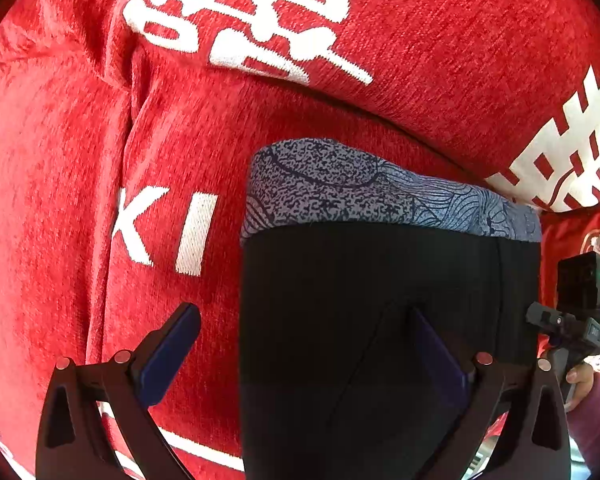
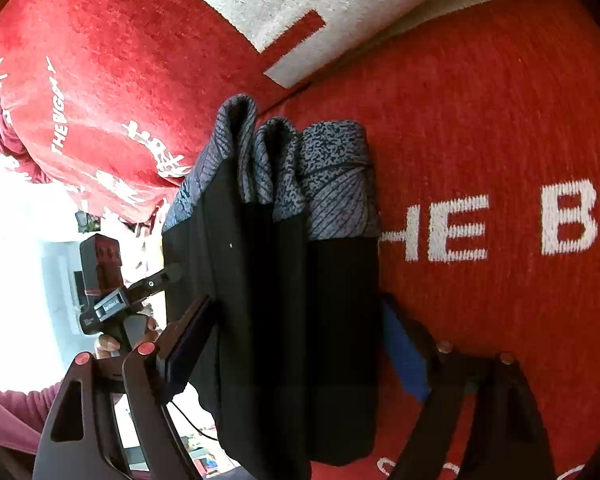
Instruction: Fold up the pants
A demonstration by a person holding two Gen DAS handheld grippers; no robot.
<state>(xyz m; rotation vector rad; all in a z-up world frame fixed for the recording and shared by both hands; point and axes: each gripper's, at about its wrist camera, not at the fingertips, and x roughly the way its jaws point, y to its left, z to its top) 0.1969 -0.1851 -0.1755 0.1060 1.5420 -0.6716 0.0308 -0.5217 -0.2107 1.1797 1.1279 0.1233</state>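
Pants (image 1: 380, 300) lie folded on the red cover (image 1: 60, 200); left gripper (image 1: 306, 354) and right gripper (image 2: 300, 356) both spread wide, straddling them to tidy.

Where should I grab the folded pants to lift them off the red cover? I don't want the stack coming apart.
Grip the black folded body, not the patterned waistband. Come from the near end, one finger on each long side, squeezing all layers. The waistband end fans into separate loose loops in the right wrist view, so pinching there would likely catch one layer.
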